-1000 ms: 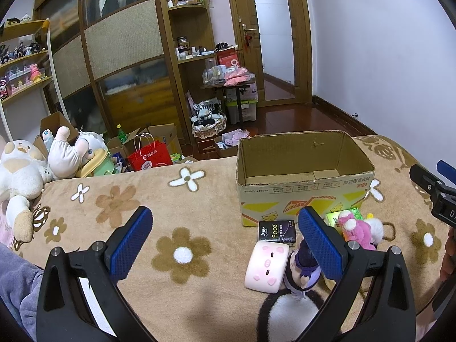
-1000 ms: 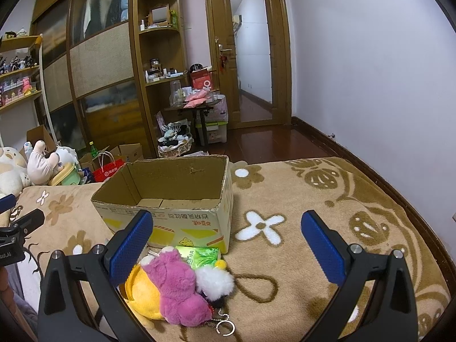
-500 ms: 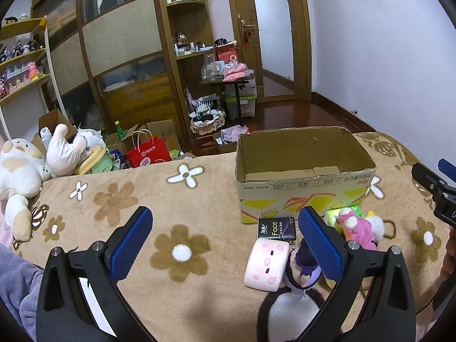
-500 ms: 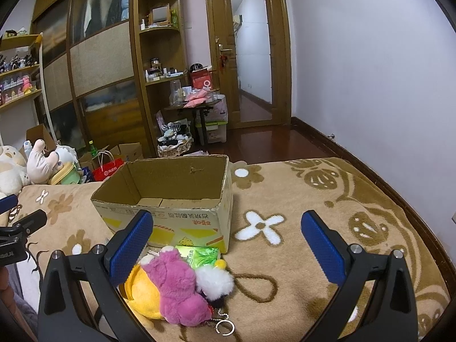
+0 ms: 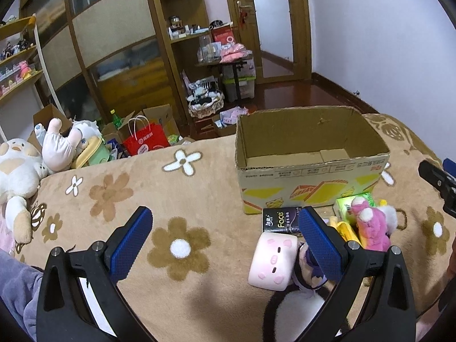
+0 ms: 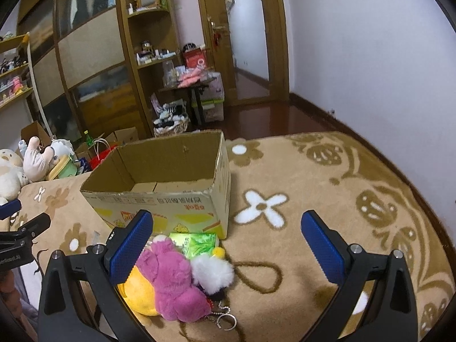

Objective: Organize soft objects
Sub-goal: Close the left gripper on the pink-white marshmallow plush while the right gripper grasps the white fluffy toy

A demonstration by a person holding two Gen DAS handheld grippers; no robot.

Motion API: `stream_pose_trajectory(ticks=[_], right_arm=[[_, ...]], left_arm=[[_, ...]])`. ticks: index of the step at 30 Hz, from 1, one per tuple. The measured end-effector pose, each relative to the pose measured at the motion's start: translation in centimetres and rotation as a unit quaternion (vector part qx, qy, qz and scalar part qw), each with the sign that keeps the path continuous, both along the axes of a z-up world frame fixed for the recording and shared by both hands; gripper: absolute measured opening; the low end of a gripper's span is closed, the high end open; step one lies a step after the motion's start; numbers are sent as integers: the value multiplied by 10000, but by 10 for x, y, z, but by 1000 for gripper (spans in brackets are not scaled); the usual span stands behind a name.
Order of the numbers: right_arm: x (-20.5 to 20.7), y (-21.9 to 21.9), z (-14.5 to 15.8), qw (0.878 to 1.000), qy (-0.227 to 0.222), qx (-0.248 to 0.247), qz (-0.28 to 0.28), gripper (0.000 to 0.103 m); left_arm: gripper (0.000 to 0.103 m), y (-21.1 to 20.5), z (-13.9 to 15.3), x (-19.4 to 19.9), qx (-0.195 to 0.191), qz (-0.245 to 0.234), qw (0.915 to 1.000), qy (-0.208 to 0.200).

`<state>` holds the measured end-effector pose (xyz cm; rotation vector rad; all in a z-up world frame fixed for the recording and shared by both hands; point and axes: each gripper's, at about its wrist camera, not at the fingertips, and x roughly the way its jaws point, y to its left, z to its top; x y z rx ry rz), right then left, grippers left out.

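Note:
An open, empty cardboard box (image 5: 310, 168) (image 6: 159, 199) stands on a tan flowered blanket. In front of it lie a pink square plush (image 5: 273, 260), a black tissue pack (image 5: 280, 222), a green tissue pack (image 5: 346, 206) (image 6: 195, 242), a magenta plush (image 5: 369, 226) (image 6: 171, 279), a white pompom (image 6: 212, 270), a yellow plush (image 6: 139, 293) and a purple-and-black plush (image 5: 309, 279). My left gripper (image 5: 225, 236) is open and empty, its right finger over the pink plush. My right gripper (image 6: 226, 242) is open and empty, just above the magenta plush.
Large white plush toys (image 5: 17, 171) lie at the blanket's left edge. Beyond the bed stand a red bag (image 5: 145, 142), boxes, a basket (image 5: 205, 104) and wooden shelving. A keyring (image 6: 226, 320) lies by the plush pile. The blanket (image 6: 342, 199) stretches right of the box.
Both grippers stay open and nearly still. The left view has drifted very slightly; no object has moved.

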<state>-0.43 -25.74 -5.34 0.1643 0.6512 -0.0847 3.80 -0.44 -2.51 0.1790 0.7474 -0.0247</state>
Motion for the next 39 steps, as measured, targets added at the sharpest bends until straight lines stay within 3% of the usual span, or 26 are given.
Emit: stream_pose_trajectory(ticks=[11,21,25,33,39], right_arm=[[22,0,-27,9973,722,108,112,103],[38,-3,-58,9881,1505,271,135,86],[41,-3,-63,9861,1633,261,176,72],[45,9,-69,9827,1798,181,402,69],[50,10,-82,9757,2091,402,520,57]], left_arm=[[101,1,-38,29,-57,91,9953,966],[101,0,-72,41,-147,-2,9826,1850],[101,-4,-83,43,-163,-121,9769,2127],[101,-12,-96,46,-19,-188,9732,2293],[101,-10,-98,49,-136,-200,9712,2372]])
